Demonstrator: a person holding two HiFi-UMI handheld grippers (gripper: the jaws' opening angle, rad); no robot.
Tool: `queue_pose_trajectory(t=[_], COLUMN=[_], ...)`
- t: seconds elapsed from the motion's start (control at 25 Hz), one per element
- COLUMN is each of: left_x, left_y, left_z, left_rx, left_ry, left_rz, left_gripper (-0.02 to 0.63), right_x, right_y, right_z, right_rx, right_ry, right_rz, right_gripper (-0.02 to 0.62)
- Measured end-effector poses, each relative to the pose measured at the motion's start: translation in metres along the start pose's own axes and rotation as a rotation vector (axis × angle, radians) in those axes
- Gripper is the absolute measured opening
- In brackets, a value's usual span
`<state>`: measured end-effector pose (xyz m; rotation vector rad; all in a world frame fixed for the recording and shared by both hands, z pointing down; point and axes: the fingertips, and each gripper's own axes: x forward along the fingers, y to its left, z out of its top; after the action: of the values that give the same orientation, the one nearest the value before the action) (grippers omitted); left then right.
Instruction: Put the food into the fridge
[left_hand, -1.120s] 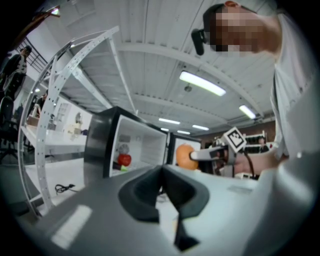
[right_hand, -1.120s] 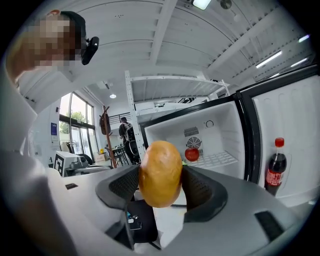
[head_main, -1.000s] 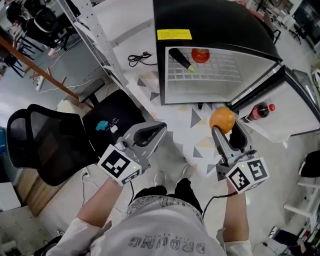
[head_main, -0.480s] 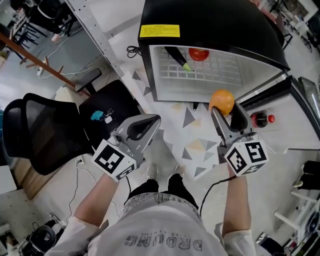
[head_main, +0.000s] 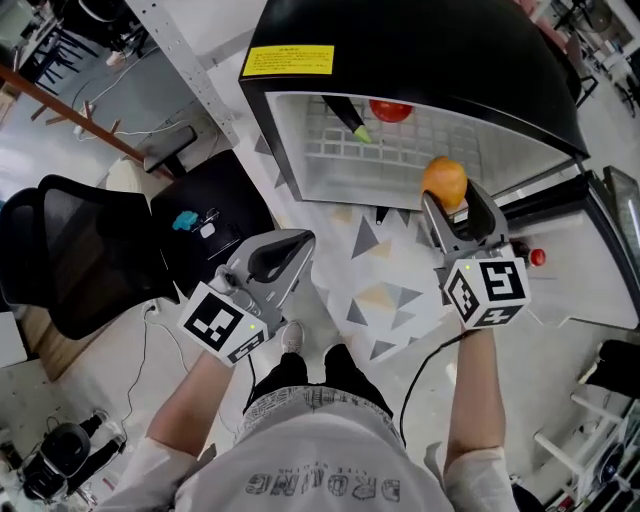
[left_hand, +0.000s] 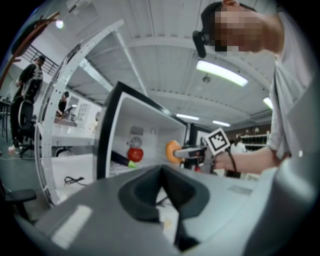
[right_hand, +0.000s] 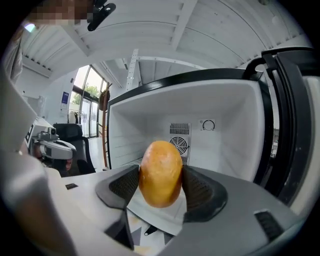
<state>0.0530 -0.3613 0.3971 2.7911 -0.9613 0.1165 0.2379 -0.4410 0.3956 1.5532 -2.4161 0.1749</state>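
Note:
A small black fridge (head_main: 420, 50) stands open on the floor, its white inside (right_hand: 220, 125) facing me. On its wire shelf (head_main: 420, 150) lie a red tomato (head_main: 390, 110) and a dark vegetable with a green tip (head_main: 348, 119). My right gripper (head_main: 447, 200) is shut on an orange fruit (head_main: 444, 182), held just in front of the fridge opening; the orange fruit (right_hand: 160, 173) sits squeezed between both pads. My left gripper (head_main: 285, 255) hangs lower left, shut with nothing in it. From the left gripper (left_hand: 162, 187) I see the tomato (left_hand: 135, 154) and the fruit (left_hand: 172, 151).
The fridge door (head_main: 590, 215) stands open to the right, a red-capped bottle (head_main: 537, 257) in its rack. A black mesh chair (head_main: 75, 260) stands at the left, a black box (head_main: 205, 215) beside it. A white metal rack upright (head_main: 185, 60) rises left of the fridge. My feet (head_main: 290, 340) are below.
I have stepped toward the fridge. The right gripper carried the orange fruit forward and up, to the fridge opening. The left gripper stayed low and shut.

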Motion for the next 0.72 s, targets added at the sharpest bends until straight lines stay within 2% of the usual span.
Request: queue_pose_trajectory(t=[0.32,0.72], left_x=[0.008,0.011], left_y=[0.000,0.001], left_z=[-0.009,-0.013], left_rx=[-0.018,-0.028], left_ry=[0.004,-0.009], left_rz=[0.031,0.051], left_gripper=[0.008,0.008], right_x=[0.031,0.057], right_y=[-0.018,-0.026], right_z=[0.000,-0.006], right_rx=[-0.123,-0.225], right_ry=[0.029,0.059], right_rz=[-0.018,-0.027], right_gripper=[0.275,0.275])
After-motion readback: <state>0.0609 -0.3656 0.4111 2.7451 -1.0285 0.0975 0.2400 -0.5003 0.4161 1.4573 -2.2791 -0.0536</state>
